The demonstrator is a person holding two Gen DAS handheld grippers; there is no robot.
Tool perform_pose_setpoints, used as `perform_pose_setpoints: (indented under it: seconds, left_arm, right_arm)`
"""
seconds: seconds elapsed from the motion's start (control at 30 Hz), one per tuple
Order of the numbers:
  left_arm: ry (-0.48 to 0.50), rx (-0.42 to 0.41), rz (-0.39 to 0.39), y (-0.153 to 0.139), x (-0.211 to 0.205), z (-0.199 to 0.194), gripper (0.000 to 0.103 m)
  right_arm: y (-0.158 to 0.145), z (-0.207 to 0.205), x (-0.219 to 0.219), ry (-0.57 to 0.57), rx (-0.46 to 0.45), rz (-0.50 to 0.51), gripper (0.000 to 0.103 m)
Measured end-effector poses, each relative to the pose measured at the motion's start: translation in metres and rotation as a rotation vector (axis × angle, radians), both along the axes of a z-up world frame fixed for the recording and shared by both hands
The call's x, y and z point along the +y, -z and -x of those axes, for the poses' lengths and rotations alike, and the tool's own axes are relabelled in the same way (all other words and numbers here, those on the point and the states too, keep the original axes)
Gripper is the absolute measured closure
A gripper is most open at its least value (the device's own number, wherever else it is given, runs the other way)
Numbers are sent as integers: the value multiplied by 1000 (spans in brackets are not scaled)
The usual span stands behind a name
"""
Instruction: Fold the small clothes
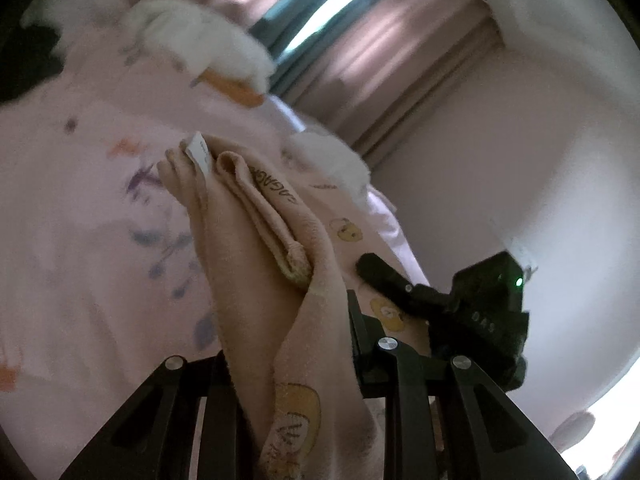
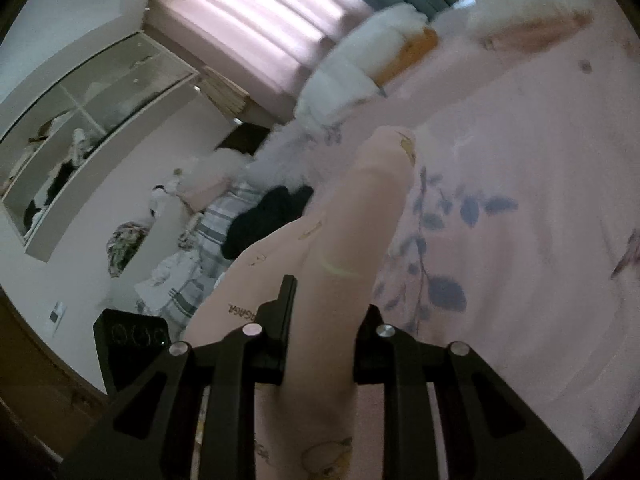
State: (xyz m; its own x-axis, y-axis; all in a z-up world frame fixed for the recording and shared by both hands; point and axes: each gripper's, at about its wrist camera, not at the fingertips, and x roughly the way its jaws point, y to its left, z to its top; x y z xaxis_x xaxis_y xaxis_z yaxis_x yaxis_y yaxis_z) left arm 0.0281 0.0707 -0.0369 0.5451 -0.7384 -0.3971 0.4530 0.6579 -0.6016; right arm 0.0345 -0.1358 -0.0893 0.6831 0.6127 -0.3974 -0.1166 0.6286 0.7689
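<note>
The peach garment (image 1: 256, 240), printed with yellow cartoon figures, hangs above the pink floral bedspread (image 1: 80, 200). The left gripper (image 1: 288, 364) and the right gripper (image 2: 320, 356) each clamp a bunched fold of it.

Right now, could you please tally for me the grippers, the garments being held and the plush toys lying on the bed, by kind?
Grippers: 2, the left gripper and the right gripper, both shut on the pink garment.
Held garments: 1, the pink garment.
Plush toys in view on the bed: 2, a large duck plush and a smaller white plush.
Total: 5
</note>
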Motion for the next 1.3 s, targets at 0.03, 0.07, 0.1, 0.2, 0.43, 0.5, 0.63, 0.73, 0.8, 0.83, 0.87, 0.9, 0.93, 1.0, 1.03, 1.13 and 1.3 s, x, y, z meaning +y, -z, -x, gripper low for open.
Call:
perform_pose_setpoints:
  seconds: [0.03,0.07,0.1,0.2,0.43,0.5,0.63,0.73,0.8,0.83,0.87,0.9,0.93,1.0,1.03,1.13,1.3]
  left_arm:
    - [0,-24,-23,-10,-7,2,80]
    - [-3,-50,-35,-19,-13,5,80]
    - [-5,-69,-36,-27,-18,7,80]
    - [3,-106,-29,-42,-33,9,80]
    - [-5,-101,-46,-28,-49,12,80]
    - [-13,-75,-58,-12,-50,7,80]
    - [-42,34,-121,34,-53,-7,80]
    - [-49,126,-164,77,-54,-23,80]
    - [-40,200,-180,107,-53,-34,80]
    - [-35,219,-190,117,-52,-35,80]
    - [-33,222,-202,123,-51,-34,79]
    - [-32,211,-205,127,-49,-32,75]
    - [-32,201,-191,127,-45,-29,74]
    - [-28,235,-155,127,-36,-30,74]
    - [-25,270,-126,129,-32,-34,73]
    - [-20,330,-61,136,-18,-41,73]
    - [-43,341,-59,131,-7,-30,70]
  right_arm:
    - [-11,0,-4,-2,-18,13,81]
    - [-23,0,-9,-1,-35,29,81]
    - [-32,1,-13,-3,-50,42,81]
    - [-57,1,-28,-10,-100,70,81]
    - [-63,1,-54,-24,-111,108,80]
    - [-52,0,-58,-31,-94,112,80]
    - [-8,-7,-58,-31,-23,131,80]
    - [41,-17,-54,-35,86,170,80]
    - [75,-22,-53,-39,165,188,80]
    - [84,-23,-52,-42,192,201,80]
    - [97,-24,-51,-48,227,227,80]
    - [104,-25,-49,-52,248,252,79]
    - [109,-26,-46,-65,259,284,80]
    - [107,-26,-46,-71,246,303,78]
    - [106,-27,-47,-67,246,306,77]
    - [111,-24,-54,-47,254,277,77]
    - [108,-13,-57,-26,249,288,74]
